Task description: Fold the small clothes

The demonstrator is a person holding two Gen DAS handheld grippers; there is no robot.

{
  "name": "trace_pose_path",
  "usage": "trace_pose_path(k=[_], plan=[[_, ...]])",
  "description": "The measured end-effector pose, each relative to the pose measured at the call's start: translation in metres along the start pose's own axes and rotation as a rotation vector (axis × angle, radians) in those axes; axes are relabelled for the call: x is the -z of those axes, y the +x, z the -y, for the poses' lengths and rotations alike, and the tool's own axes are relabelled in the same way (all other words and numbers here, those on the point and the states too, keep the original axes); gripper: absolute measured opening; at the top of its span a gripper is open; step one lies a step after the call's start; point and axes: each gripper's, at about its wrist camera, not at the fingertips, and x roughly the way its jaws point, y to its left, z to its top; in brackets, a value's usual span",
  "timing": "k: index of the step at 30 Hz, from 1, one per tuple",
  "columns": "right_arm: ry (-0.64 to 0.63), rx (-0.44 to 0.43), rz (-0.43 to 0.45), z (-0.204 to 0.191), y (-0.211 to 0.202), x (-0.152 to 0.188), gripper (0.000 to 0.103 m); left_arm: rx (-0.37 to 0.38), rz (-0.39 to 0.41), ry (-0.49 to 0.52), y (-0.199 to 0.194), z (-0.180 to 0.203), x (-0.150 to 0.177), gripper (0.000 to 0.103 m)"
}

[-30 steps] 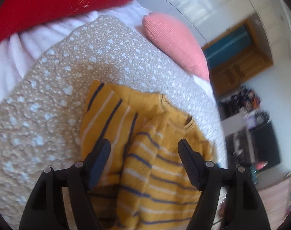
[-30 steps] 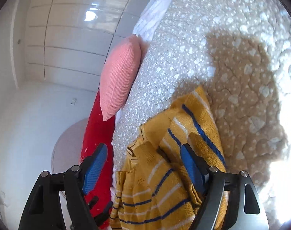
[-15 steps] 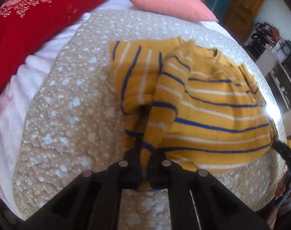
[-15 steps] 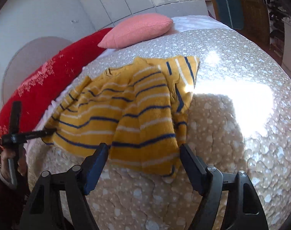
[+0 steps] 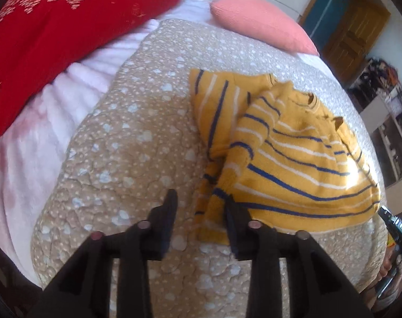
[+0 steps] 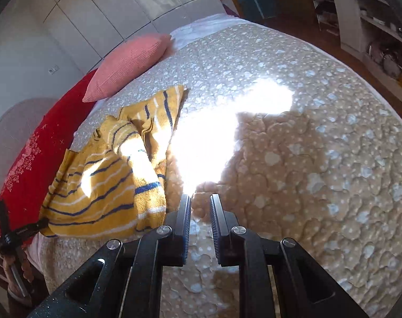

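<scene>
A small yellow sweater with blue and white stripes (image 5: 288, 156) lies partly folded on the beige spotted quilt (image 5: 137, 143); one sleeve is laid across the body. My left gripper (image 5: 201, 198) is open and empty just in front of the sweater's near hem, its right finger at the fabric edge. In the right wrist view the sweater (image 6: 113, 175) lies to the left. My right gripper (image 6: 200, 198) is nearly closed and empty, over bare quilt (image 6: 320, 159) to the right of the sweater.
A red floral pillow (image 5: 58, 26) and a pink pillow (image 5: 259, 23) lie at the head of the bed. A pink sheet (image 5: 23, 143) shows at the left. Shelves and furniture (image 6: 370, 26) stand beyond the bed's right edge. Bright sunlight falls on the quilt.
My left gripper was shut on the sweater's hem and has now opened and let it go. My right gripper has narrowed from wide open and moved right, off the sweater.
</scene>
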Motion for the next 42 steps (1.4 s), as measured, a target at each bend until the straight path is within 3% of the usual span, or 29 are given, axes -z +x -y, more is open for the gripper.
trace_pose_path(k=[4, 7, 8, 10, 14, 18, 21, 24, 28, 31, 32, 35, 38, 42], plan=[[-0.055, -0.051, 0.066, -0.020, -0.023, -0.014, 0.022, 0.000, 0.098, 0.009, -0.035, 0.012, -0.005, 0.037], [-0.126, -0.189, 0.063, -0.054, -0.020, -0.021, 0.031, 0.050, 0.165, 0.094, -0.052, 0.051, -0.008, 0.043], [-0.146, -0.235, 0.046, -0.067, -0.012, -0.021, 0.036, 0.079, 0.172, 0.122, -0.051, 0.066, -0.010, 0.050], [-0.177, -0.302, 0.001, -0.093, 0.010, -0.021, 0.038, 0.134, 0.155, 0.168, -0.038, 0.092, -0.017, 0.059], [-0.193, -0.334, -0.097, -0.128, 0.065, -0.027, 0.038, 0.156, 0.050, 0.157, 0.025, 0.117, -0.045, 0.059], [-0.222, -0.259, -0.175, -0.138, 0.124, -0.048, 0.037, 0.038, -0.029, 0.114, 0.088, 0.100, -0.070, 0.058], [-0.223, -0.200, -0.152, -0.126, 0.142, -0.075, 0.034, 0.046, -0.022, 0.058, 0.103, 0.074, -0.092, 0.055], [-0.079, -0.166, -0.097, -0.092, 0.151, -0.110, 0.035, 0.094, -0.021, -0.013, 0.104, 0.051, -0.107, 0.055], [0.156, -0.270, -0.103, -0.043, 0.168, -0.123, 0.024, 0.208, -0.033, -0.131, 0.105, 0.022, -0.111, 0.050], [0.269, -0.346, -0.076, -0.022, 0.167, -0.122, 0.023, 0.281, -0.049, -0.218, 0.100, 0.005, -0.111, 0.045], [0.297, -0.344, -0.057, -0.017, 0.162, -0.122, 0.025, 0.292, -0.045, -0.253, 0.096, -0.002, -0.112, 0.045], [0.382, -0.230, 0.021, 0.006, 0.137, -0.129, 0.060, 0.178, 0.009, -0.294, 0.076, -0.020, -0.115, 0.050], [0.389, -0.225, 0.073, 0.018, 0.105, -0.133, 0.062, 0.182, 0.028, -0.302, 0.053, -0.033, -0.110, 0.052], [0.288, -0.260, 0.082, 0.012, 0.061, -0.122, 0.062, 0.134, 0.065, -0.243, 0.020, -0.034, -0.090, 0.060]])
